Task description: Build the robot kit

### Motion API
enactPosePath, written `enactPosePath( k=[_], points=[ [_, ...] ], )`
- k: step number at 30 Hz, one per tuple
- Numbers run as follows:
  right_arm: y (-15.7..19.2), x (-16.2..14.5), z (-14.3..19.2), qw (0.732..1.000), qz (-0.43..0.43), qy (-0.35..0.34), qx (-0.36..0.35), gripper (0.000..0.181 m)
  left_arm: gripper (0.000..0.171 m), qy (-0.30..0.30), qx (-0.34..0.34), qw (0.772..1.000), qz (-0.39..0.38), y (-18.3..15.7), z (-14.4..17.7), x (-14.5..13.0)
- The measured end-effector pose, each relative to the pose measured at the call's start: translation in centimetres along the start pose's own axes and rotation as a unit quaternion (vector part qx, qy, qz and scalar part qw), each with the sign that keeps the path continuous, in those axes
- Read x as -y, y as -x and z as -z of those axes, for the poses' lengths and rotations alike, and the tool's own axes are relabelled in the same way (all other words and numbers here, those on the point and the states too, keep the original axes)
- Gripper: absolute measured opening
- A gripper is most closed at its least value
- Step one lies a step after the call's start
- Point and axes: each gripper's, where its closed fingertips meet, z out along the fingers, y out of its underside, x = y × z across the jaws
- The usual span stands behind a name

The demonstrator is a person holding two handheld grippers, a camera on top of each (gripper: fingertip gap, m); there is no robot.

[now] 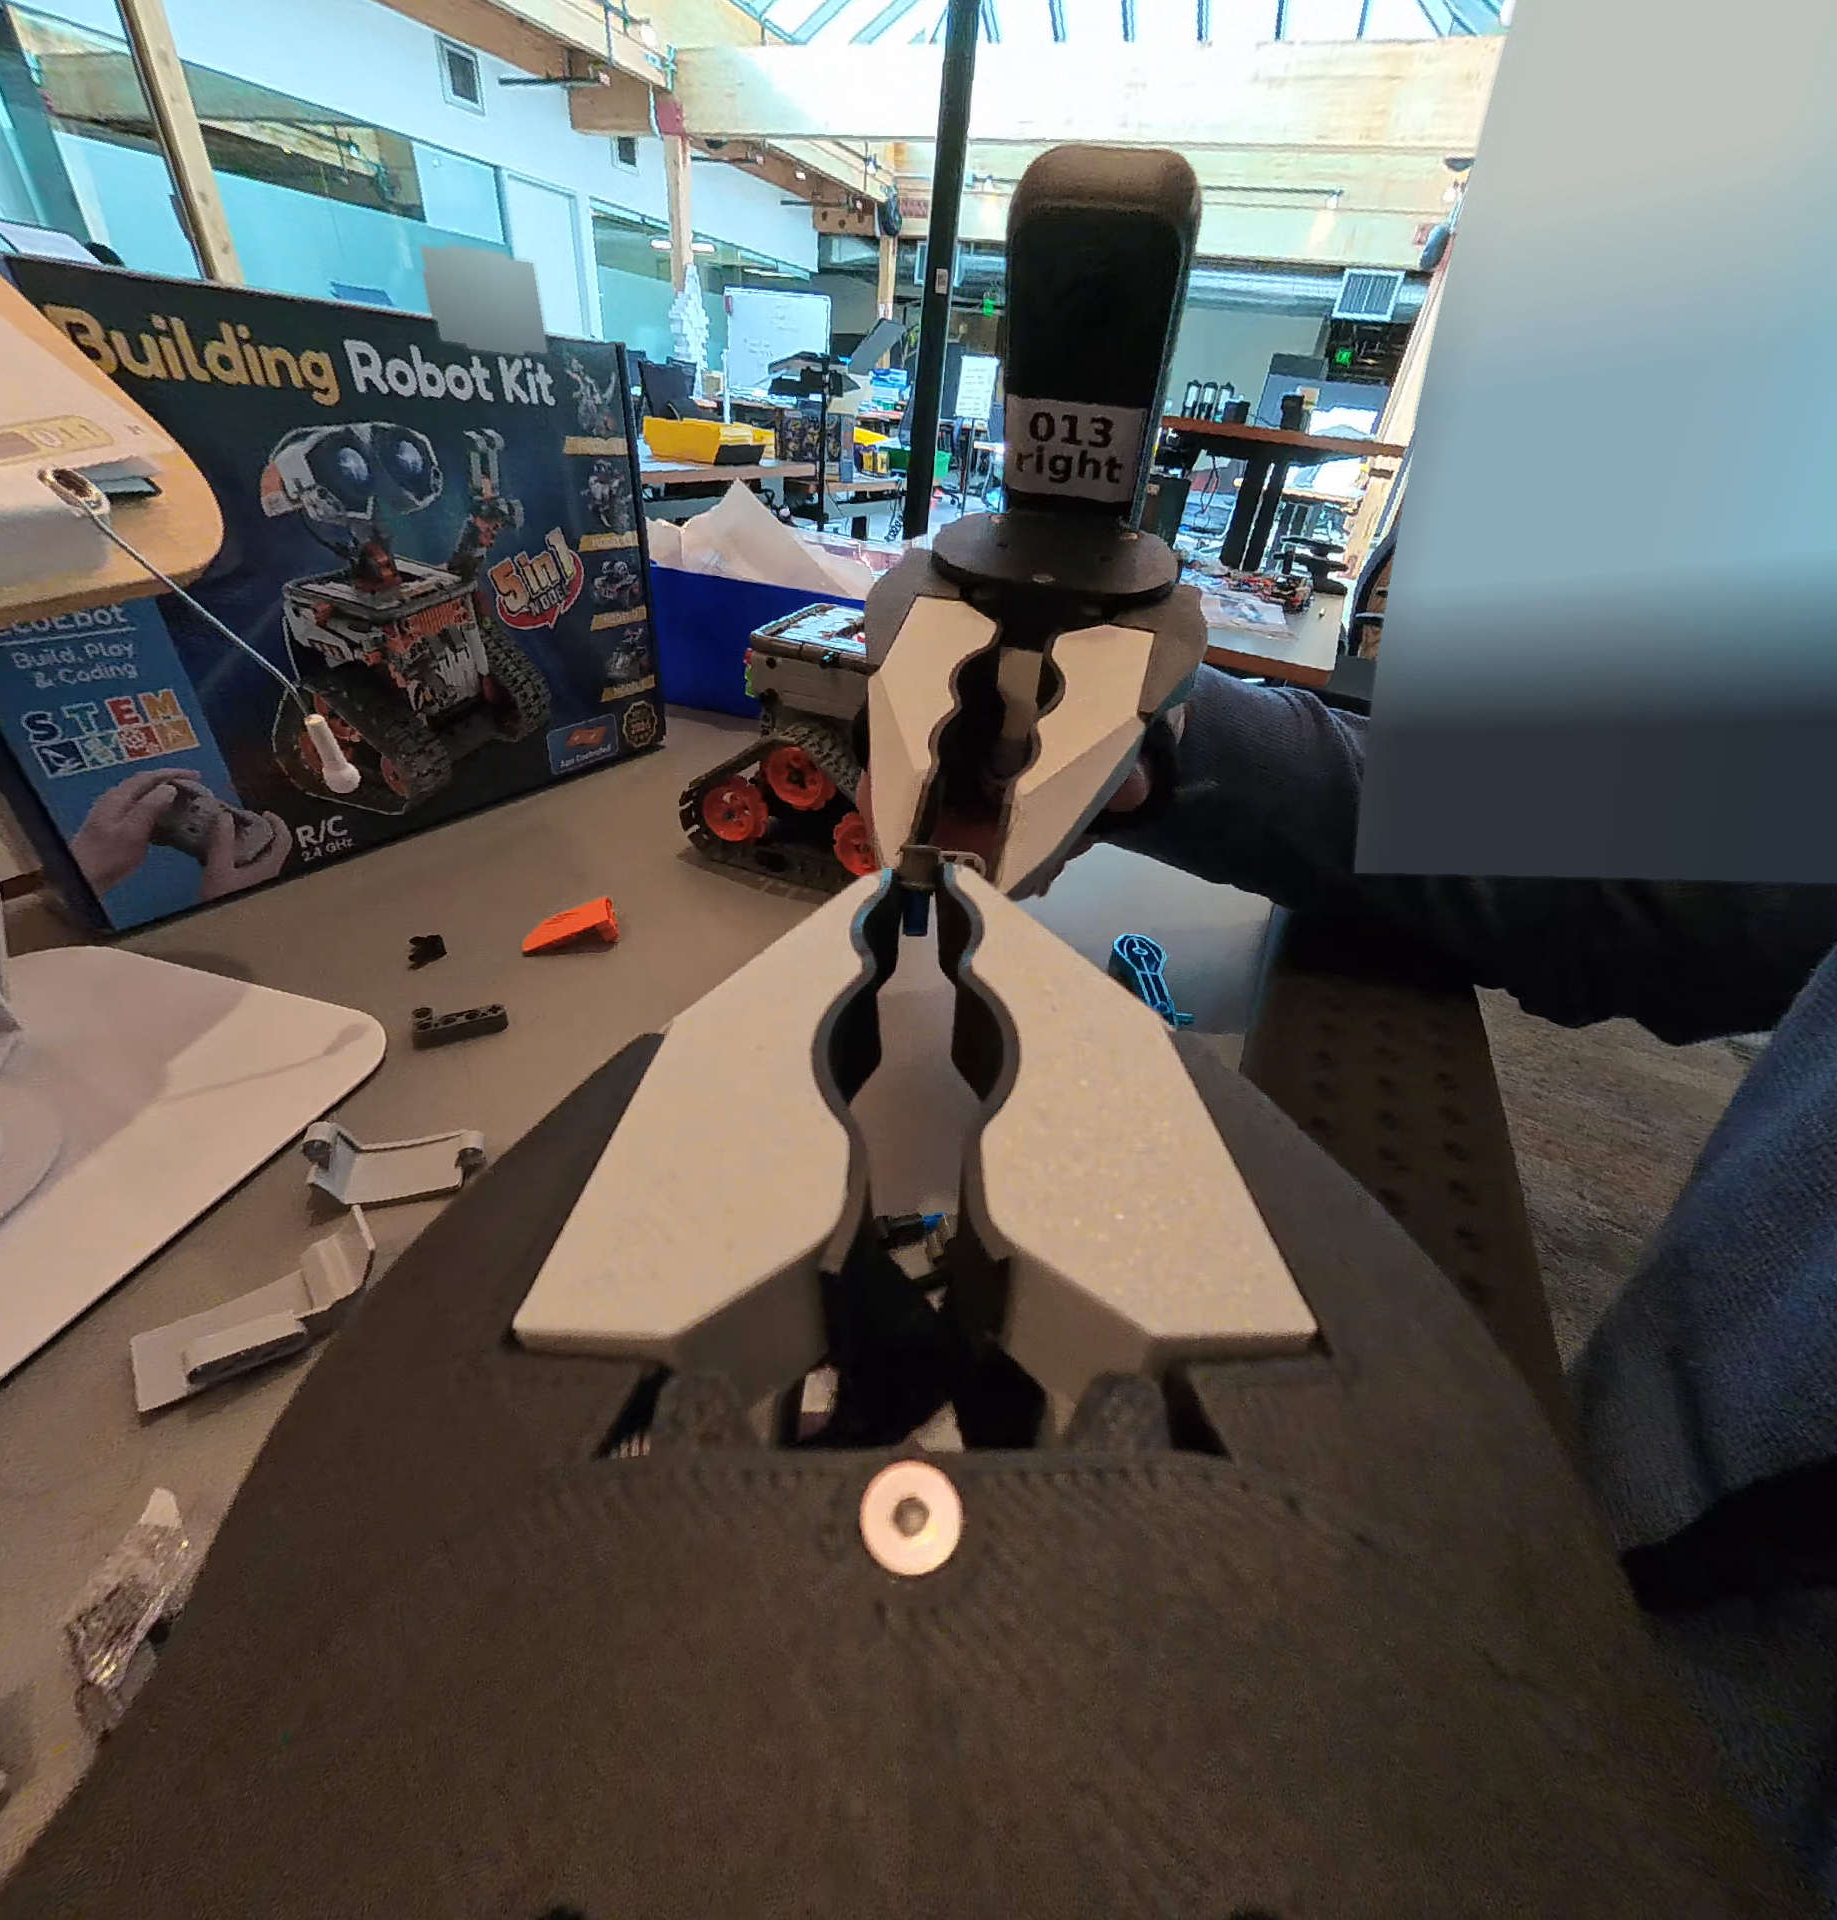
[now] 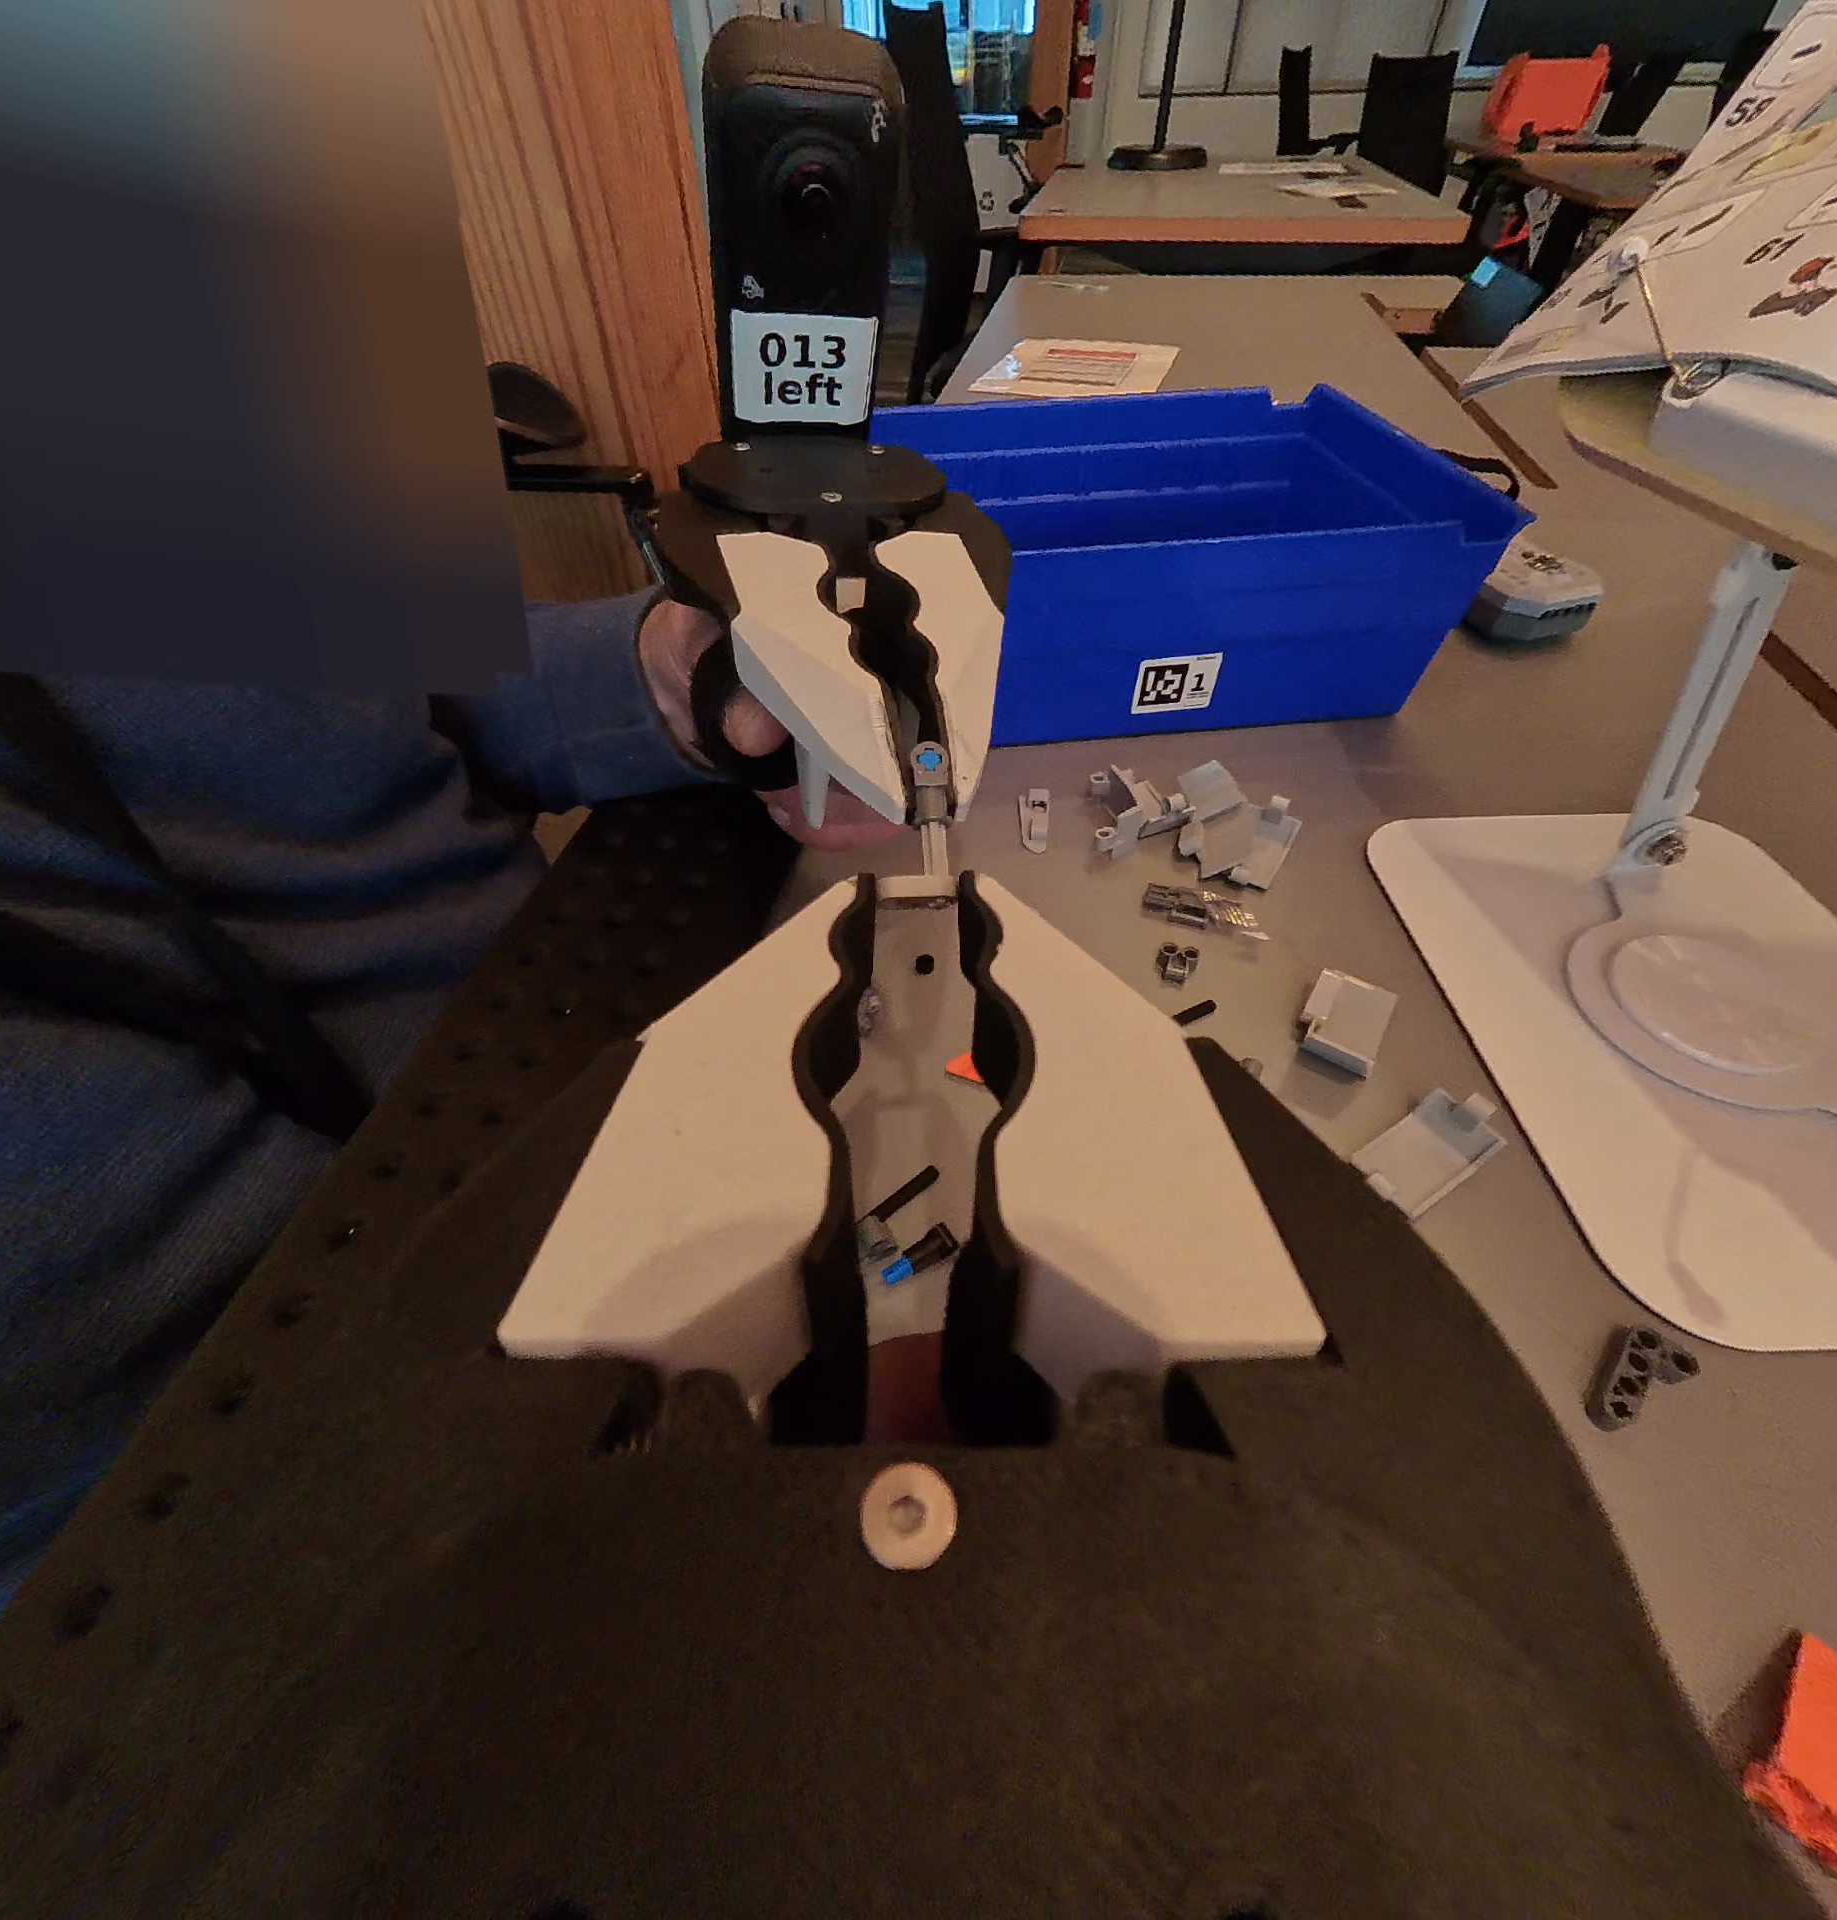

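1. Here, the left gripper (image 1: 916,883) has its white fingertips pinched on a small grey connector with a blue pin (image 1: 914,902); in the right wrist view that same left gripper (image 2: 929,805) shows the blue cross end of the connector with a blue pin (image 2: 928,764) between its tips.
2. The right gripper (image 2: 919,894) is clamped on a flat white plastic piece (image 2: 914,885), whose thin stem meets the connector, so the two grippers face tip to tip above the grey tabletop (image 1: 581,831).
3. Far left stands a dark blue robot-kit box (image 1: 322,582), and beside it a tracked toy robot with orange wheels (image 1: 779,769).
4. Loose on the table lie an orange wedge piece (image 1: 573,925), a dark grey beam with holes (image 1: 459,1023) and pale grey panels (image 1: 394,1164).
5. A blue plastic bin (image 2: 1205,582) sits far behind the left gripper; it looks empty, though its floor is partly hidden.
6. A white stand base (image 2: 1672,1039) rests at the right.
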Motion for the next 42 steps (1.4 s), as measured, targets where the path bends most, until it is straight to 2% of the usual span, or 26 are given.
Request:
enactPosePath(
  k=[6,12,24,28,37,42],
  points=[
    [-0.7,0.7,0.0,0.999,0.031,-0.014,-0.036,0.013,0.006,-0.016,0.012,1.0,0.018,0.6,0.2,0.4],
    [-1.4,1.6,-0.2,0.99,0.098,-0.021,-0.096,0.012,0.005,-0.04,0.019,0.998,0.046,1.1,0.6,1.0],
    [-2.4,2.6,-0.6,0.953,0.224,-0.004,-0.203,0.011,0.006,-0.072,0.028,0.993,0.094,2.2,1.3,1.8],
    [-2.9,2.5,-0.4,0.956,0.206,-0.008,-0.207,0.014,0.005,-0.082,0.034,0.991,0.095,2.5,1.5,2.1],
    [-3.1,2.8,-0.5,0.98,0.1,-0.051,-0.167,0.024,0.005,-0.109,0.043,0.987,0.109,3.2,2.2,2.7],
    [-3.1,3.3,-0.7,0.985,0.05,-0.084,-0.143,0.022,0.005,-0.108,0.048,0.988,0.095,3.2,2.1,2.7]
  ],
)
